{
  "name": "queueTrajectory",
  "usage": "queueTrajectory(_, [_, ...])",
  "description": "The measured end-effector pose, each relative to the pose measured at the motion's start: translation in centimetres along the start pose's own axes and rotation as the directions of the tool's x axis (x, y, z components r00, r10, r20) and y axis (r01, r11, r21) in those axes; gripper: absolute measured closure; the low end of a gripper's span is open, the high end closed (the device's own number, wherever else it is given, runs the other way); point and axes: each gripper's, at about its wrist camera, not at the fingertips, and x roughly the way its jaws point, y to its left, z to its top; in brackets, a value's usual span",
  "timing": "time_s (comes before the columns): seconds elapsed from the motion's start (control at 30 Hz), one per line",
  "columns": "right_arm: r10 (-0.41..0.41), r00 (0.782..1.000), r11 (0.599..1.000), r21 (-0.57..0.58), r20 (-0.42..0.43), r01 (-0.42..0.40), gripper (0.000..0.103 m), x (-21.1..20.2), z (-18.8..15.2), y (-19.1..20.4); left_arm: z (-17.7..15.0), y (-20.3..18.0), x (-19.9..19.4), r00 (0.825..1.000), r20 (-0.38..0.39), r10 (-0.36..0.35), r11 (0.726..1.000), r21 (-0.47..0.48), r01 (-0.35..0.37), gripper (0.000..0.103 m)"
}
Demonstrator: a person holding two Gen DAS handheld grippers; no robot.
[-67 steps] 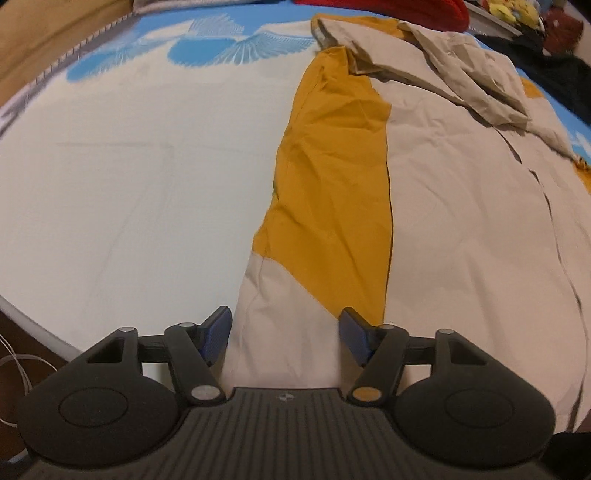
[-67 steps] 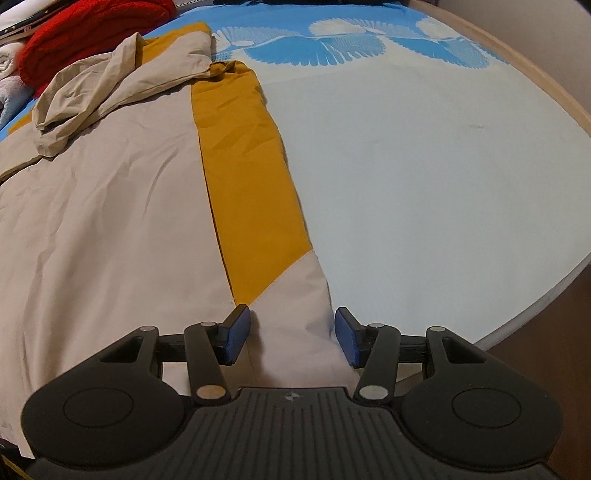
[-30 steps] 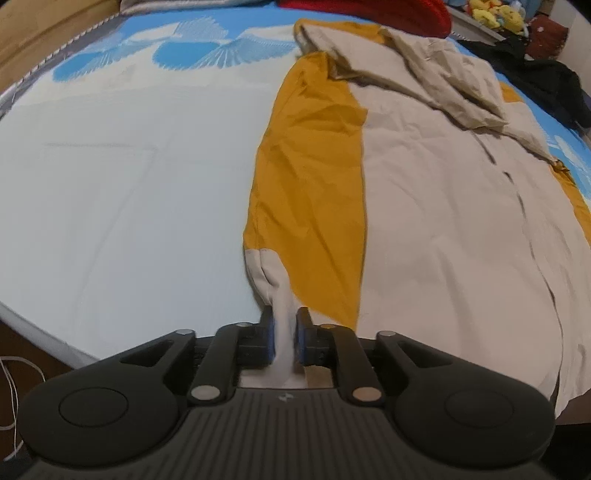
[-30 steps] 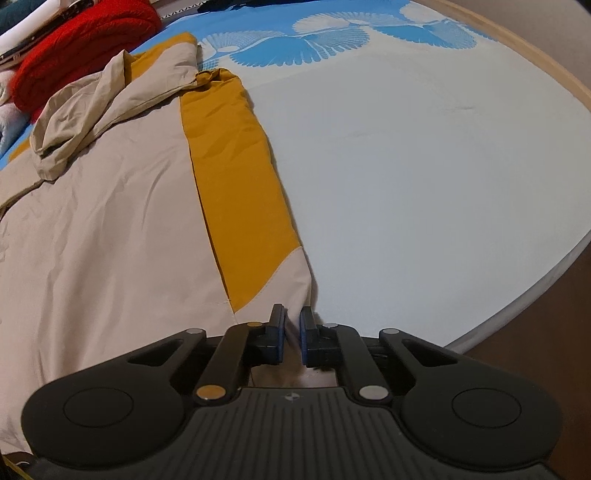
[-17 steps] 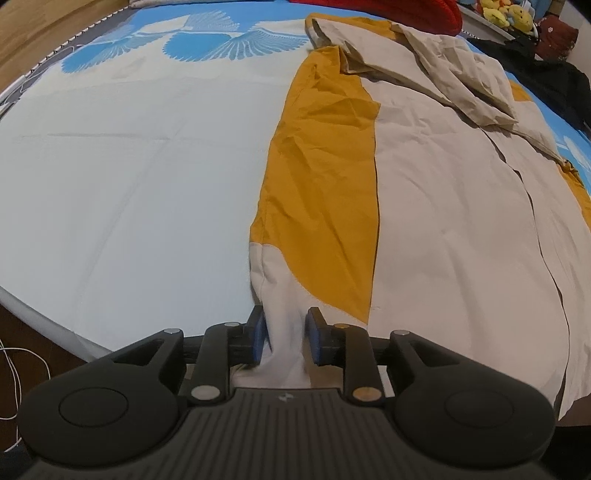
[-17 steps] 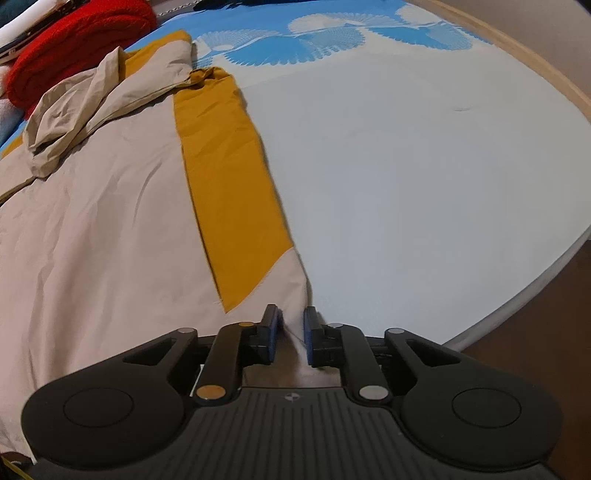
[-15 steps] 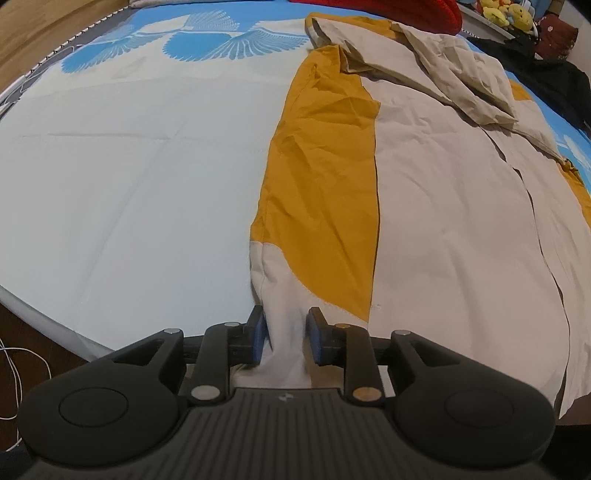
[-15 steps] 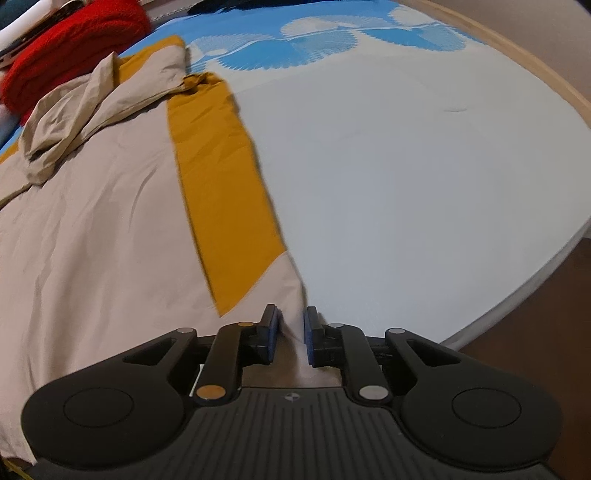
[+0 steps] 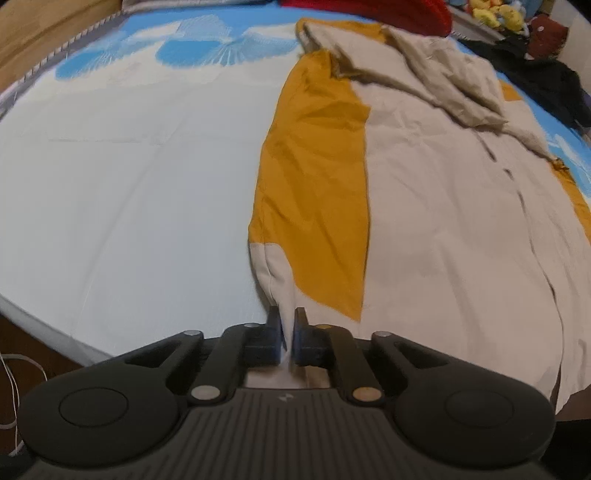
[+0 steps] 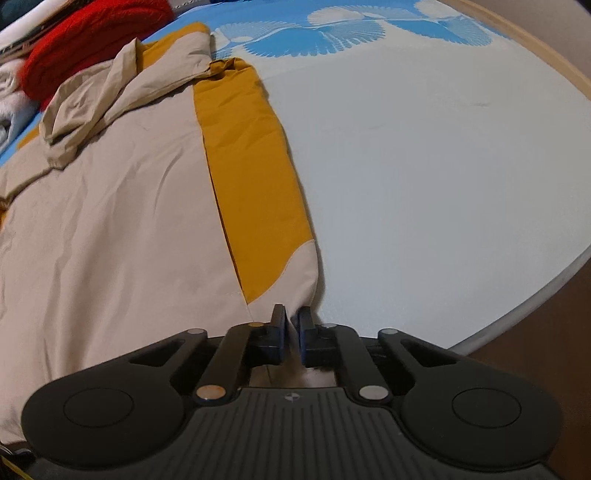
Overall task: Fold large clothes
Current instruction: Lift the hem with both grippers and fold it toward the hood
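A large beige and mustard-yellow jacket lies spread flat on the bed, hood at the far end. My left gripper is shut on the beige cuff of its left sleeve, and the fabric bunches between the pads. In the right wrist view the same jacket shows, and my right gripper is shut on the beige cuff end of its right sleeve. Both cuffs are at the near edge of the bed.
The bed sheet is pale with blue fan prints at the far end. A red garment and dark clothes lie beyond the jacket. The mattress edge drops to a brown floor.
Both grippers closed on the sleeve cuffs from wide open. The left one loosened briefly and is now tight again, pulling the cuff into a bunch. The views shifted slightly.
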Motion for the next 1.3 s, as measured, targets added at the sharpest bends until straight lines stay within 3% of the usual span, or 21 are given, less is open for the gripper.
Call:
queueTrajectory(0.23, [0.068, 0.996, 0.998, 0.011, 0.062, -0.068, 0.1, -3.3, 0.8, -0.1, 0.4, -1.8, -4.6, 0.992, 0.126, -0.026, 0.997, 0.069, 0.017, 0.099])
queueTrajectory(0.43, [0.184, 0.97, 0.983, -0.024, 0.156, -0.182, 0.101, -8.8, 2.9, 0.8, 0.7, -2.7, -10.4, 0.957, 0.272, -0.101, 0.993, 0.088, 0.08, 0.101])
queueTrajectory(0.73, [0.337, 0.892, 0.941, -0.068, 0.301, -0.332, 0.102, -19.8, 4.0, 0.2, 0.4, -1.6, -20.6, 0.884, 0.41, -0.224, 0.975, 0.09, 0.205, 0.102])
queueTrajectory(0.87, [0.376, 0.847, 0.922, -0.064, 0.376, -0.381, 0.102, -25.9, 3.2, -1.2, -1.9, -0.7, -25.9, 0.876, 0.41, -0.255, 0.967, 0.083, 0.242, 0.102])
queueTrajectory(1.0, [0.401, 0.789, 0.906, -0.074, 0.466, -0.417, 0.103, -31.4, 1.9, -2.8, -2.6, 0.4, -30.4, 0.854, 0.453, -0.255, 0.962, 0.027, 0.273, 0.102])
queueTrajectory(1.07, [0.406, 0.771, 0.902, -0.079, 0.491, -0.425, 0.103, -32.7, 2.1, -3.5, -1.6, 0.6, -30.7, 0.848, 0.466, -0.25, 0.96, 0.009, 0.279, 0.102])
queueTrajectory(1.13, [0.399, 0.769, 0.903, -0.069, 0.499, -0.424, 0.103, -32.1, 3.1, -3.7, 0.4, 0.5, -29.5, 0.847, 0.472, -0.244, 0.962, 0.005, 0.274, 0.102])
queueTrajectory(1.23, [0.359, 0.788, 0.917, -0.033, 0.5, -0.397, 0.103, -29.1, 5.7, -3.7, 4.7, 0.9, -24.7, 0.861, 0.442, -0.251, 0.952, -0.049, 0.303, 0.102])
queueTrajectory(1.3, [0.319, 0.797, 0.927, 0.005, 0.512, -0.375, 0.103, -25.9, 8.1, -3.6, 8.2, 1.0, -19.6, 0.889, 0.384, -0.249, 0.948, -0.092, 0.305, 0.102])
